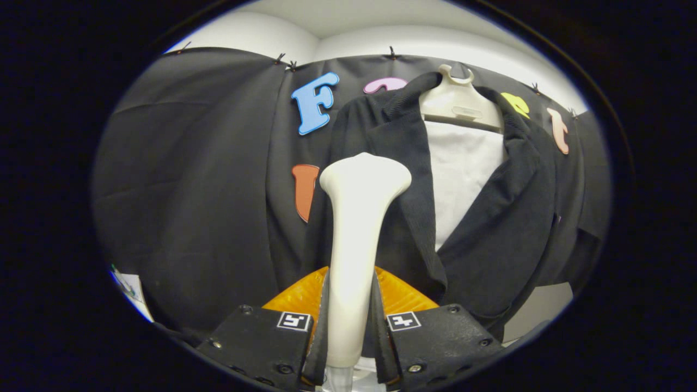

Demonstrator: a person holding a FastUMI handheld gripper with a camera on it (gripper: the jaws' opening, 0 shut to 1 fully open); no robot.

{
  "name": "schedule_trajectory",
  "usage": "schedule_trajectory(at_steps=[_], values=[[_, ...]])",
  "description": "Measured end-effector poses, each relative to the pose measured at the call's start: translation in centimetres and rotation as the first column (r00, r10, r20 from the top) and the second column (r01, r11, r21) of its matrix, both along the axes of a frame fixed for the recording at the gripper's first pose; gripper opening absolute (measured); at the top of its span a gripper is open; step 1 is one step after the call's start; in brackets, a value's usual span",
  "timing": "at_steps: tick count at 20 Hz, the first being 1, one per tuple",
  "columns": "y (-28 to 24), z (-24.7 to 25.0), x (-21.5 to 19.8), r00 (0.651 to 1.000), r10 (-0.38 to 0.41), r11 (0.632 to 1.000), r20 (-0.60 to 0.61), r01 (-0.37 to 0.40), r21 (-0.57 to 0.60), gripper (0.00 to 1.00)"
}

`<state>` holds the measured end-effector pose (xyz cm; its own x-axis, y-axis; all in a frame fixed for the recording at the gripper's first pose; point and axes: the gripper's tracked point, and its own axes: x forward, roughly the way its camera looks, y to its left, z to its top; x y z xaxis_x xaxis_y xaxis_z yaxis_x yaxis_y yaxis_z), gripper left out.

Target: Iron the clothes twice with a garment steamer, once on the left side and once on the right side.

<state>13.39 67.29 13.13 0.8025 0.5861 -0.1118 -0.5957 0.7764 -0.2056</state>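
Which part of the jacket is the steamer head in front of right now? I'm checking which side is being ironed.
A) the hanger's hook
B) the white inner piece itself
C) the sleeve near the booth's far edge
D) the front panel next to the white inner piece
D: the steamer, clamped between the fingers of the gripper, has its head over the dark panel of the jacket beside the white inner piece.

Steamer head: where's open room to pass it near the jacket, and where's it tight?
The claw is shut on the steamer handle. Free room: in front of the plain booth wall, beside the jacket's sleeve edge. Tight: the steamer head sits at the near lapel, with the hanger and white lining close beyond.
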Motion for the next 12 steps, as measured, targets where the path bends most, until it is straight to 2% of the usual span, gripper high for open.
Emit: schedule_trajectory(at_steps=[12], values=[[-2.2,-6.7,0.2,0.992,-0.027,0.998,-0.126,0.020,-0.051,0.38]])
